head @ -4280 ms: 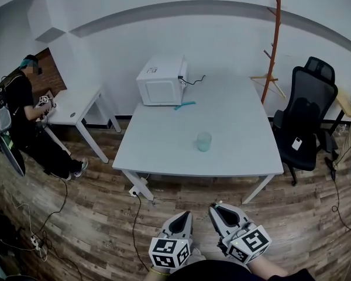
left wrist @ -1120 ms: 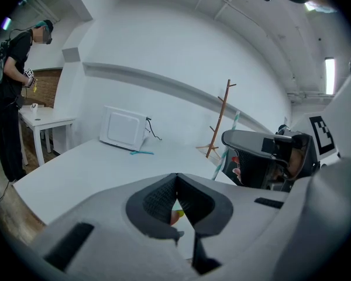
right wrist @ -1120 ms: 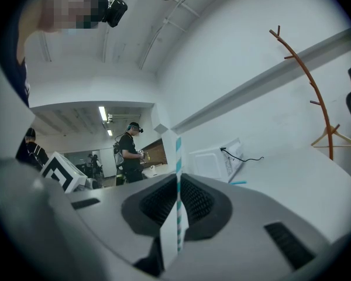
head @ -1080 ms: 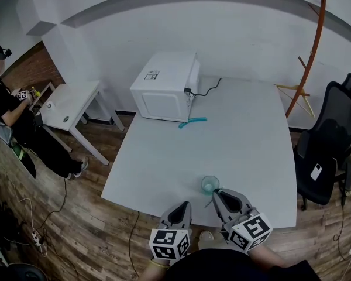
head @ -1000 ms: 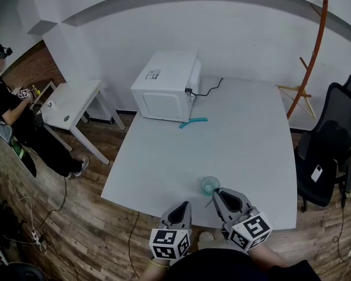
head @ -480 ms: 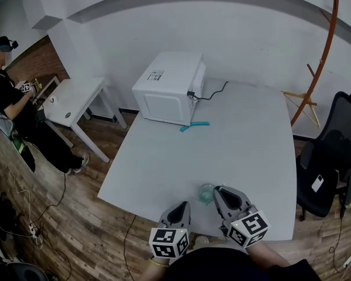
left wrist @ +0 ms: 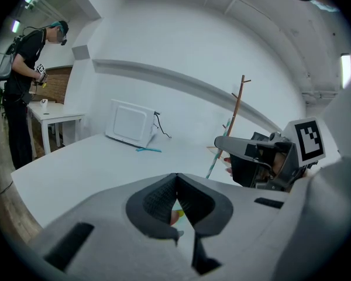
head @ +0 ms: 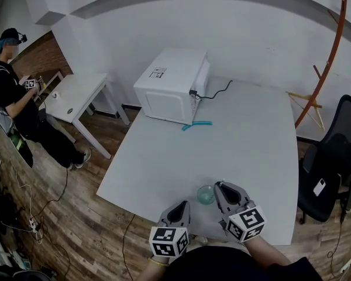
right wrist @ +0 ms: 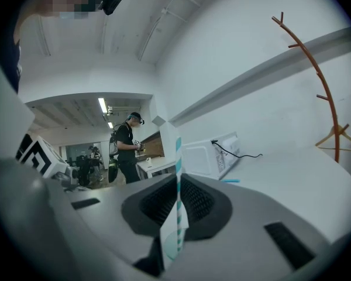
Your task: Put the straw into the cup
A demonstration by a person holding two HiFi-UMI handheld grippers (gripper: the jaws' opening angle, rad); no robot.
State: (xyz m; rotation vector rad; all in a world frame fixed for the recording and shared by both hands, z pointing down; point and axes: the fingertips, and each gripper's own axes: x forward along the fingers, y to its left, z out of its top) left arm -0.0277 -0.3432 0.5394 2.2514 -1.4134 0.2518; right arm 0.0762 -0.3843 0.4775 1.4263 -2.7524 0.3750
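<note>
Parked by edge of white table (head: 164, 157), jaws together, empty: grey left gripper (head: 182, 206), likely spare. Upright beside it: small clear teal-tinted cup (head: 206, 195). Pinched vertical between closed jaws of grey right gripper (head: 223, 187): teal-and-white striped paper straw (right wrist: 177, 157), presumably for lowering in.

left gripper (head: 180, 206): grey shell, black ribbed pads (left wrist: 157, 199), marker cube (head: 168, 249) at 6 o'clock
right gripper (head: 223, 186): same grey, black-and-white cube (head: 245, 224) at 5 o'clock
clothing: dark top (head: 222, 271)

Bench (head: 245, 139) centre and right side bare; free passage there. Far left: microwave (head: 172, 84) and its cable (head: 219, 91) block the way, teal item (head: 197, 124) just in front. Near edge: cup (head: 205, 195) beside right tool (head: 223, 187).
</note>
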